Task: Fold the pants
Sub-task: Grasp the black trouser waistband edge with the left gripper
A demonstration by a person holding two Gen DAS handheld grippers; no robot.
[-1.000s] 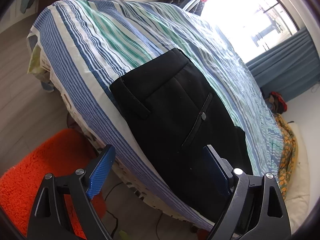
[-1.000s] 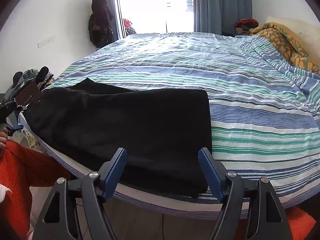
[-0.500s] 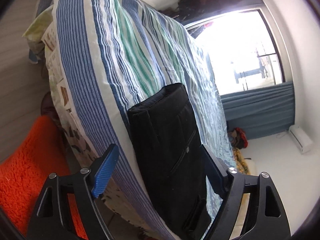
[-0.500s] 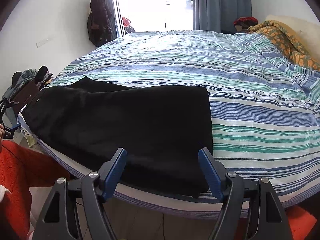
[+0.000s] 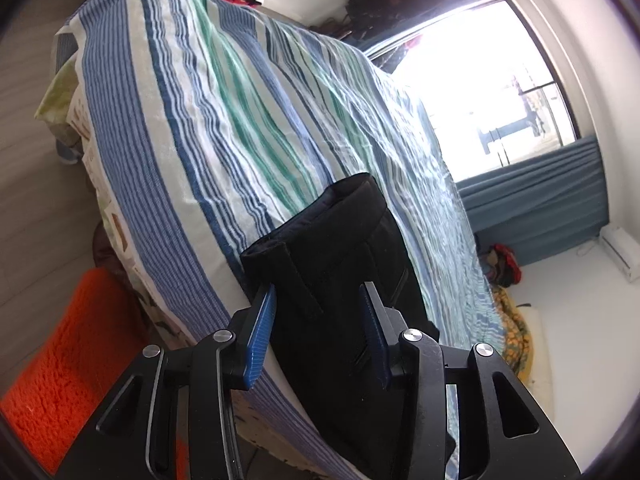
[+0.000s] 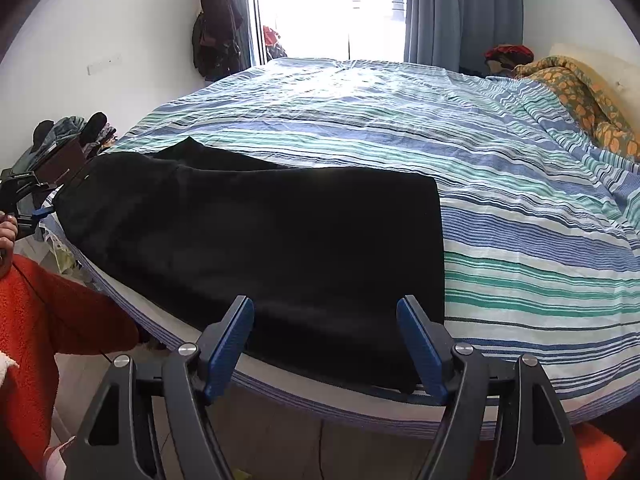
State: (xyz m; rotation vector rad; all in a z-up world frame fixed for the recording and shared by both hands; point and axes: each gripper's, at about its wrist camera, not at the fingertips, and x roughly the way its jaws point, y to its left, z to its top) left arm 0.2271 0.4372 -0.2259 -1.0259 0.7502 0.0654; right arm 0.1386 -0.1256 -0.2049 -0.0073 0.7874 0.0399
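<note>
Black pants [image 6: 256,248] lie flat on the striped bed [image 6: 520,240]. My left hand-held gripper [image 5: 320,320] has just been closing around their waistband, not yet clamped; my right hand-held gripper [image 6: 325,344] waits apart by the leg end, ready to fold

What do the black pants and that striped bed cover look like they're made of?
Black pants: matte woven cloth, probably a dress-trouser fabric; it lies smooth, without shine. Striped bed cover: thin woven cotton by the look, finely crinkled, with no sheen.
</note>
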